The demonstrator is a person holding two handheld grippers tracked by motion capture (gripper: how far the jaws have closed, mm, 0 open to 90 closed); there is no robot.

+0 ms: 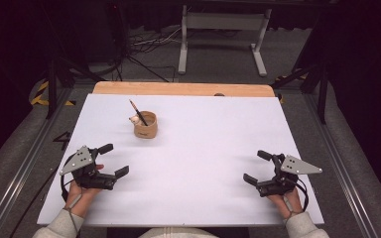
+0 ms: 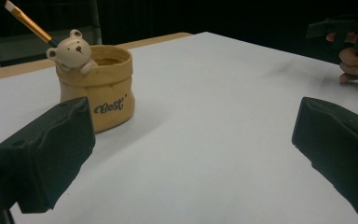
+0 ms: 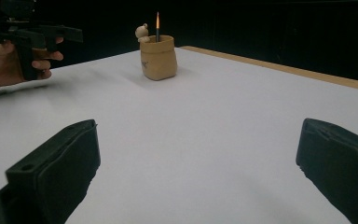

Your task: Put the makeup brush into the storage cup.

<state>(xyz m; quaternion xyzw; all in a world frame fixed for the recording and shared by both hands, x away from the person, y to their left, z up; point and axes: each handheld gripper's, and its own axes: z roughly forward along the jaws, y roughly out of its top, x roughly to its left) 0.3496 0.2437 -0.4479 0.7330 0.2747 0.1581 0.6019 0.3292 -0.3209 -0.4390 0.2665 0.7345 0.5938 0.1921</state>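
While both grippers are being held wide and empty, no grasp is being made yet.
Left gripper (image 1: 115,160) is being kept near bear pot (image 1: 146,125) with brush (image 1: 137,111) inside, mid-table; right gripper (image 1: 254,167) well apart. A reach is being called for.

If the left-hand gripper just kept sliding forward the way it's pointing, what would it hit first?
Probably nothing on the table: the left gripper points rightward across the bare white table, and the yellow bear pot sits off to the side of its line. Depth is hard to judge.

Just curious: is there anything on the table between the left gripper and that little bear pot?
Nothing: bare white table separates the left gripper from the bear pot, seen in the high view.
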